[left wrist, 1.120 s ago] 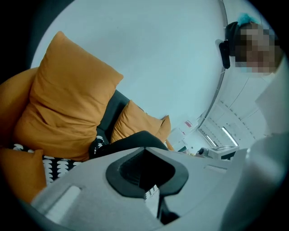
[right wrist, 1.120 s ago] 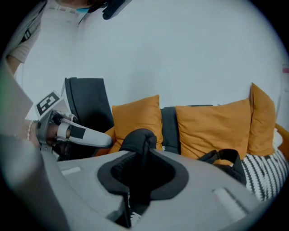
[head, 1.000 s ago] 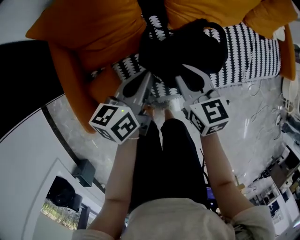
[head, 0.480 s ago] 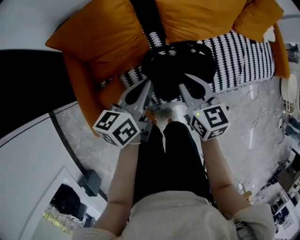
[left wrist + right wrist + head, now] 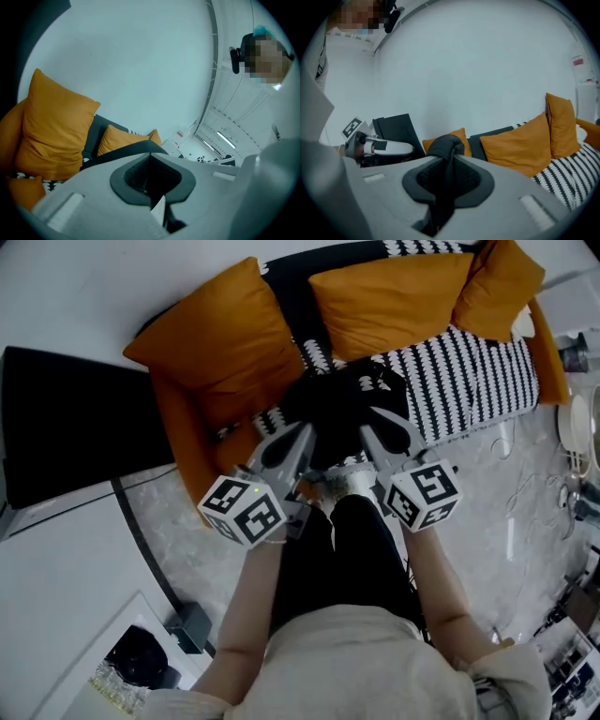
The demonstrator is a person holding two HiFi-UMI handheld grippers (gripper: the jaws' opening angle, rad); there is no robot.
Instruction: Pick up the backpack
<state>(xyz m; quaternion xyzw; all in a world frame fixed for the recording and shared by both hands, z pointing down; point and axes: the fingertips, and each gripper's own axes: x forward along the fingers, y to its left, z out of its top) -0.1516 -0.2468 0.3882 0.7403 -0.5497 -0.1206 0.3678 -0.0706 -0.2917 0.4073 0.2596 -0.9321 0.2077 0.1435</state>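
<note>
The black backpack (image 5: 342,407) hangs in front of the sofa seat, held from below-near by both grippers. My left gripper (image 5: 305,434) is shut on a black strap (image 5: 123,155) of the backpack; dark fabric fills the space between its pads. My right gripper (image 5: 372,425) is shut on another black strap (image 5: 446,146) that loops up out of its jaws, and those jaws have just been closing a little tighter on it. In the right gripper view the left gripper (image 5: 377,147) shows off to the left. The lower part of the backpack is hidden behind the grippers.
An orange sofa (image 5: 178,442) with a black-and-white patterned seat (image 5: 469,371) and three orange cushions (image 5: 225,343) stands ahead. A black panel (image 5: 66,432) leans at the left. The floor (image 5: 506,512) is pale marble, with cables and clutter at the right. The person's legs (image 5: 347,559) are below.
Both grippers have risen together with the backpack. The sofa now looks smaller and farther below, and the bag has come up off the seat.
</note>
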